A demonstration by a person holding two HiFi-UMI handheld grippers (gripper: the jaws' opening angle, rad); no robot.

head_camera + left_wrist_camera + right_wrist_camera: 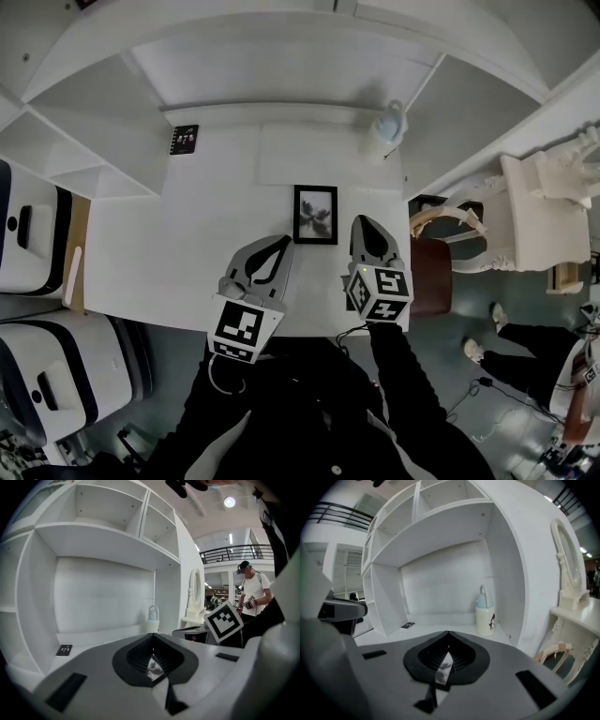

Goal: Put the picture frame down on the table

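Staged room set inside a big hall, not a real home. White table (159, 262) under built-in shelves (93, 536), ornate vanity (548, 202) with oval mirror (565, 559) beside it. Behind the set: mezzanine railing (229, 552), ceiling lamps (229, 502), grey floor with loose cables (494, 392), another person (252, 590) standing by.

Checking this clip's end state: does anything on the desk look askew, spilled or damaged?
Nothing stands out. The picture frame lies on the white table, roughly square to its front edge and intact as far as shows. The bottle stands upright, with no spill visible.
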